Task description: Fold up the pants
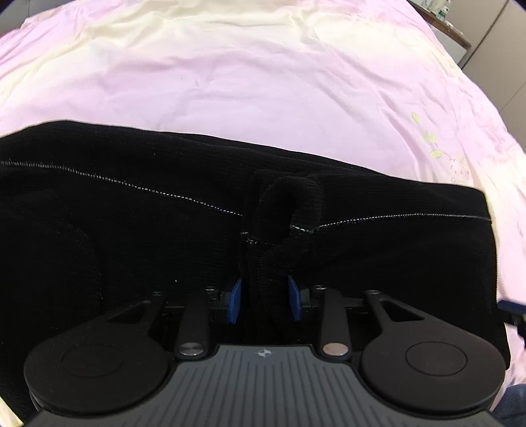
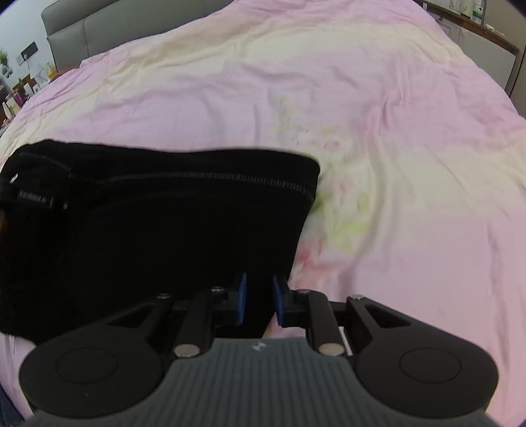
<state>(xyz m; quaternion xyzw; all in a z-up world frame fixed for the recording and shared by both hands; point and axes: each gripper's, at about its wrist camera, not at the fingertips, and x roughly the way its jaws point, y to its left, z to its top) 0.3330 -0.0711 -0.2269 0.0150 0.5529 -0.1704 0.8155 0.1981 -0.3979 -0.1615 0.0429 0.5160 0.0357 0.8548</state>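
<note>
Black pants point(image 1: 131, 210) with white stitched seams lie across a pink bed sheet point(image 1: 263, 85). My left gripper point(image 1: 265, 300) is shut on a bunched ridge of the black fabric that rises between its blue pads point(image 1: 235, 300). In the right wrist view the pants point(image 2: 164, 223) lie to the left, with their right edge near the centre. My right gripper point(image 2: 259, 300) has its blue pads point(image 2: 242, 300) close together on the pants' right edge, with black fabric between them.
The pink and cream sheet point(image 2: 394, 164) spreads wide beyond and to the right of the pants. A grey headboard point(image 2: 98, 29) and a cluttered nightstand point(image 2: 19, 88) stand at the far left. Cabinets point(image 2: 476, 36) stand at the far right.
</note>
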